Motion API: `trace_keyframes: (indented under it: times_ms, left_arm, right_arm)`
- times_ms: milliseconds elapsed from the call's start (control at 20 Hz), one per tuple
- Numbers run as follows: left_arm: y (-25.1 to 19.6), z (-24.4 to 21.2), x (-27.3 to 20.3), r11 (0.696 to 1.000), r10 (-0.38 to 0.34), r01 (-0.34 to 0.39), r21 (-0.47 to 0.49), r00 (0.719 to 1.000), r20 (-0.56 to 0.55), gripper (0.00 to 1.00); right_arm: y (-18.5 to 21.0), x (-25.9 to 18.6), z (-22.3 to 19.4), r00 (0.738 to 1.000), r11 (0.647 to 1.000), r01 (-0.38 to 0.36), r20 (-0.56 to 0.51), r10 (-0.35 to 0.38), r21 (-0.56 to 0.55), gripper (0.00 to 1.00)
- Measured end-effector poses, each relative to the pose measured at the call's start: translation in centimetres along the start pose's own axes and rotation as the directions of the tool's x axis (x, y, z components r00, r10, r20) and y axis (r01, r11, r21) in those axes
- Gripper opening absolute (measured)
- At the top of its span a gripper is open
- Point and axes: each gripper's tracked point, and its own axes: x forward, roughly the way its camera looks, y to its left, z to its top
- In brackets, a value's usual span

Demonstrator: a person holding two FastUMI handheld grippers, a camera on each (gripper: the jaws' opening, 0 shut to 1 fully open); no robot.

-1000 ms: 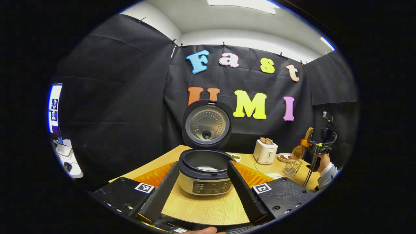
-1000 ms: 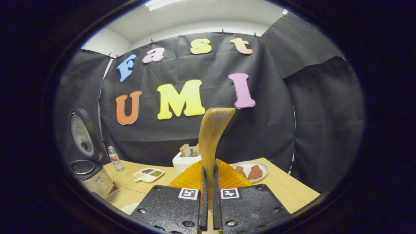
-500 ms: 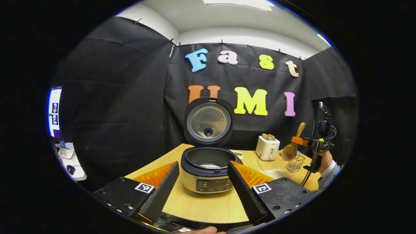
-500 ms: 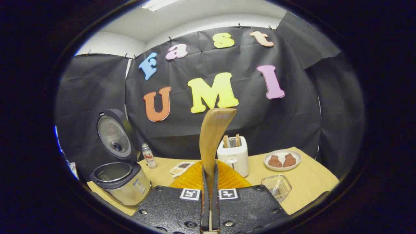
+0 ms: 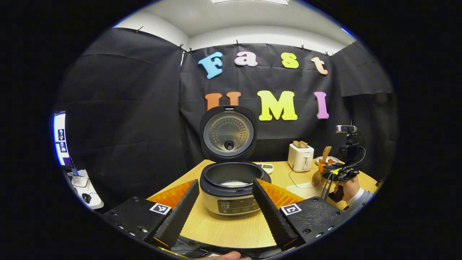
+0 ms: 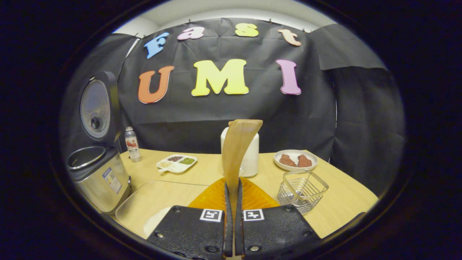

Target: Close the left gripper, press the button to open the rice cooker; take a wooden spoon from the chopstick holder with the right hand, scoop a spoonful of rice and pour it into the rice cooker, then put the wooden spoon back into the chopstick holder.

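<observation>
As the right hand came down: the right gripper [image 5: 334,169] sat low over the table [image 6: 343,202] in the left gripper view, where a second earlier it had been held high. The right gripper view had tipped down with it.

Rice cooker: the rice cooker [image 5: 231,202] stood on the left half of the table with its lid [image 5: 228,133] upright and fully open. That step looked finished. A thin pale layer lay at the bottom of the dark pot.

Left gripper: the left gripper [image 5: 225,183] hung in front of the cooker, jaws spread wide, the cooker's front panel between the fingers and nothing gripped.

Tray: a clear tray [image 6: 158,182] lay just right of the cooker. A pale heap at its near edge was probably the rice, though too blurred to be sure.

Wooden spoon: the wooden spoon [image 6: 238,144] was pinched by its handle between the right gripper's closed fingers. The handle end stood upright ahead of the camera, smooth and honey-brown with a slight curve. In the left gripper view its bowl hung below the grip, close over the table.

Chopstick holder: the chopstick holder [image 6: 302,189], a small wire basket, stood to the right of the spoon — apart from it and with nothing in it.

Meaning for the task: the spoon was out of the holder and lowered toward the tray, so the scoop seemed to be next — pouring and returning the spoon were not yet done.
</observation>
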Motion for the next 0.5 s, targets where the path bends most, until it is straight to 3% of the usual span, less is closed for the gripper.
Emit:
trace_keyframes:
  times_ms: [100,150,250,500]
  left_arm:
    - [-0.4,-0.5,0.2,1.000,-0.004,0.004,-0.011,1.000,-0.013,0.95]
    - [-0.2,-0.5,0.2,1.000,0.004,-0.005,-0.020,1.000,-0.014,0.95]
    - [0.4,-0.7,0.3,0.999,0.024,-0.024,-0.034,1.000,-0.018,0.93]
    - [0.3,-1.2,0.3,0.999,0.024,-0.025,-0.038,0.999,-0.026,0.93]
  right_arm:
    - [3.4,-0.1,-1.9,0.987,0.987,-0.136,-0.079,0.143,0.089,0.08]
    - [5.2,-0.7,-2.1,0.965,0.959,-0.227,-0.094,0.245,0.167,0.08]
    - [7.2,-1.4,-2.3,0.919,0.903,-0.324,-0.130,0.371,0.283,0.08]
    - [6.5,-1.6,-2.0,0.898,0.846,-0.330,-0.138,0.418,0.419,0.08]
